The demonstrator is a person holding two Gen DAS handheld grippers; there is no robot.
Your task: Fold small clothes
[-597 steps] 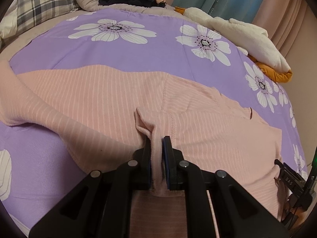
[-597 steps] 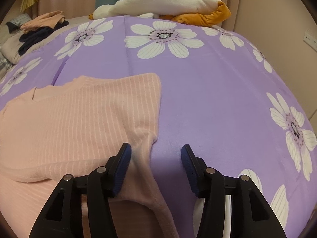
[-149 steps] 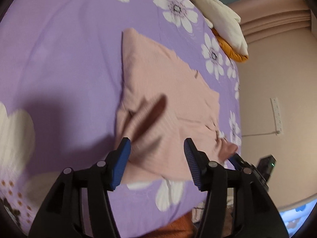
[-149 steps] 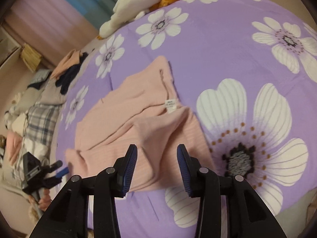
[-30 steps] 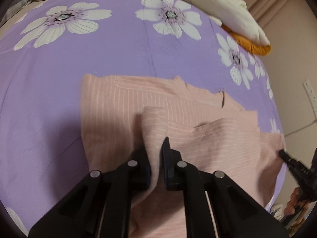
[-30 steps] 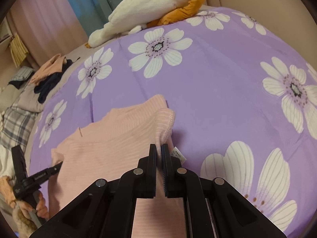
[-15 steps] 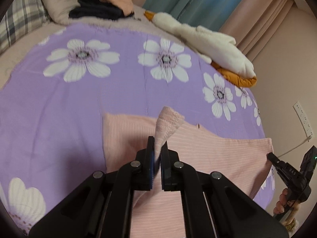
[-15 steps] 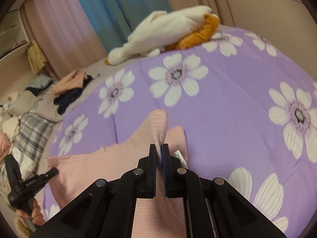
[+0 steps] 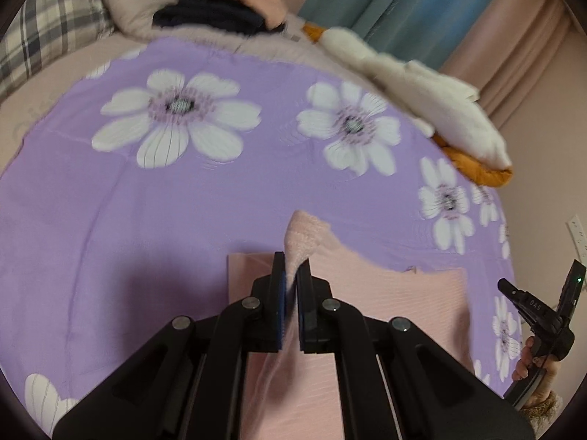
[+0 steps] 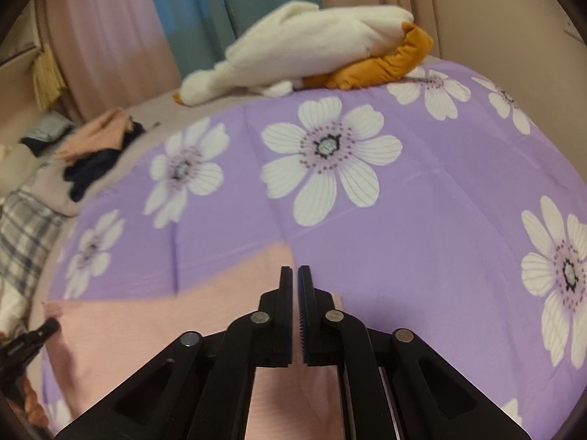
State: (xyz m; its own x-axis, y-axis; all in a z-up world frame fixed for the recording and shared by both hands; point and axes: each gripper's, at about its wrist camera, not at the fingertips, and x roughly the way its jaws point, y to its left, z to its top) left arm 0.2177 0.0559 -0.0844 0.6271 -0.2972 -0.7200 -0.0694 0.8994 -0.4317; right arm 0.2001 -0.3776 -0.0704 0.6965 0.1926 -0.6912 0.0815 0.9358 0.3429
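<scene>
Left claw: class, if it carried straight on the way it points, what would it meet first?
Probably the purple flowered bedspread, just past the pink top pinched in the left claw; depth is uncertain.

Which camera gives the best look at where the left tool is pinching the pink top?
The left wrist view: the left tool is shut on a raised fold of the pink top. The right wrist view shows only that tool's tip at its left edge, beside the top.

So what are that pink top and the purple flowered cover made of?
The pink top looks like a soft ribbed knit, judging by its fine raised stripes and fuzzy cuff edge. The purple cover looks like smooth, thin woven cloth, matte with light creases and printed flowers. The exact fibres can't be told.
</scene>
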